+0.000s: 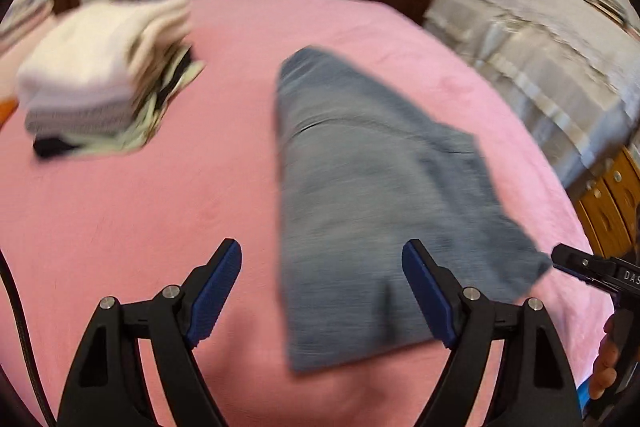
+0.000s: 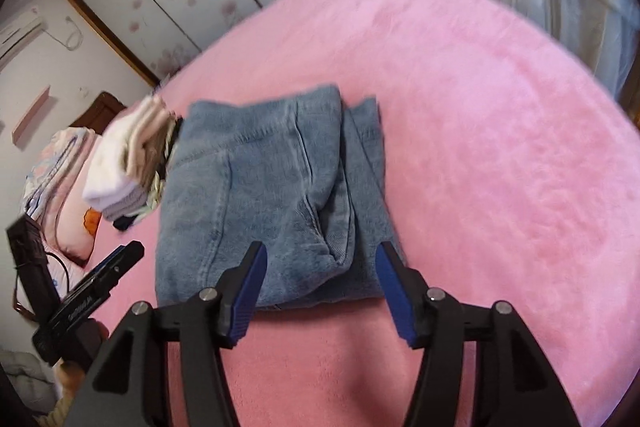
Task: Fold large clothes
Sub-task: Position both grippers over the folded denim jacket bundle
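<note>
Both tongs, the left tongs point(image 1: 322, 267) and right tongs point(image 2: 320, 269), gape wide and hold nothing. Just ahead of them the jeans point(image 2: 264, 195) lie folded on the bed point(image 2: 500, 147); likely only moving them onto the folded stack point(image 1: 100, 83), far left of the left tongs, remains.

- The folded jeans point(image 2: 264, 195) lie mid-way on the pink bedspread point(image 2: 500, 147); right of them the bedspread runs bare to its edge.
- Left of the jeans stands a stack of folded clothes point(image 1: 104, 87), with bare pink bedspread between the two in the left wrist view.
- Nearer than the jeans, bare bedspread lies under both spread-open grippers.
</note>
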Demonstrator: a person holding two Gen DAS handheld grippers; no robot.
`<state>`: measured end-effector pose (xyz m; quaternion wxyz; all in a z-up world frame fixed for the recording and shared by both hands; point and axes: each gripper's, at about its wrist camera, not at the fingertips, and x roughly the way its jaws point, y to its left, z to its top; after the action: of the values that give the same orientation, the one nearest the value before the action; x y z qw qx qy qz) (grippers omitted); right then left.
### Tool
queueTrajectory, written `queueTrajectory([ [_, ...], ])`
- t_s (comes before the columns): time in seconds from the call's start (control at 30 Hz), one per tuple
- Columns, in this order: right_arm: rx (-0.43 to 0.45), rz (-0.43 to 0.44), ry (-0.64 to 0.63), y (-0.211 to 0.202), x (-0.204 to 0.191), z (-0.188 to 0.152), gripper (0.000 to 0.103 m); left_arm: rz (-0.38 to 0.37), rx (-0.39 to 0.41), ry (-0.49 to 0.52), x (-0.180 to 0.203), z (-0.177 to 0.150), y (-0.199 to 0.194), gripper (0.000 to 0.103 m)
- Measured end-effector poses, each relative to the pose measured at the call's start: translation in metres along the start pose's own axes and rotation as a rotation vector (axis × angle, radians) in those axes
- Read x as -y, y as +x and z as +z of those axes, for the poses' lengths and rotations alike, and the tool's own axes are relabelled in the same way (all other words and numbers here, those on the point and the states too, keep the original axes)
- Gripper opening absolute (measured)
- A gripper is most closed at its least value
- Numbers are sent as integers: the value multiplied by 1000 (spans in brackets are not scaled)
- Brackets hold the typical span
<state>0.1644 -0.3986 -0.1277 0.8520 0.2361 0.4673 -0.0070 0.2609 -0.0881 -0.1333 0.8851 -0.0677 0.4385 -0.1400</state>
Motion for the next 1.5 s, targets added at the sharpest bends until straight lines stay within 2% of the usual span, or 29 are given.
queueTrajectory([
  [0.1, -78, 68, 39, 24, 4, 4, 57, -17, -38, -25, -15, -6, 19, 81],
  [0.27, -136, 116, 63, 52, 4, 12, 55, -90, -58, -41, -22, -13, 40, 81],
  [0.3, -155, 124, 61, 59, 2, 13, 49, -97, -66, -37, -16, -10, 46, 81],
  [0.33, -166, 113, 39, 62, -2, 13, 32, -94, -76, -31, -12, -8, 50, 81],
  [0.37, -163, 81, 2, 64, -8, 14, 22, -90, -80, -23, -9, -7, 51, 81],
  [0.47, -80, 0, -100, 47, -27, 14, 16, -78, -79, 9, -2, 1, 51, 81],
  [0.53, 42, -35, -157, 17, -40, 13, 15, -85, -62, 26, 8, 2, 42, 81],
  [0.6, 108, -55, -164, -2, -39, 9, 15, -78, -41, 46, 16, 3, 37, 80],
  [0.63, 109, -78, -162, -2, -35, 7, 15, -68, -38, 60, 20, 3, 38, 74],
  [0.73, 33, -148, -109, 24, -12, -6, 15, -88, -92, 68, 28, -2, 51, 59],
  [0.8, 7, -165, -104, 40, -1, -17, 15, -64, -82, 85, 33, -8, 54, 58],
  [0.93, 42, -203, -120, 51, -5, -23, 17, -6, -40, 160, 44, -18, 55, 56],
  [1.0, 50, -233, -129, 50, -9, -25, 22, -14, -59, 145, 43, -14, 52, 57],
  [1.07, 48, -259, -124, 40, -12, -23, 37, -25, -95, 138, 43, -6, 44, 57],
  [1.17, 91, -322, -151, 13, -19, -13, 40, -41, -71, 181, 44, 10, 22, 64],
  [1.2, 127, -324, -165, 1, -26, -8, 40, -44, -45, 190, 45, 16, 14, 70],
  [1.3, 218, -258, -202, -20, -45, 12, 41, -72, 13, 189, 46, 41, 1, 71],
  [1.4, 231, -202, -252, -8, -74, 40, 41, -107, 38, 154, 50, 73, 7, 70],
  [1.5, 201, -173, -307, 26, -101, 67, 38, -159, 34, 115, 58, 107, 31, 54],
])
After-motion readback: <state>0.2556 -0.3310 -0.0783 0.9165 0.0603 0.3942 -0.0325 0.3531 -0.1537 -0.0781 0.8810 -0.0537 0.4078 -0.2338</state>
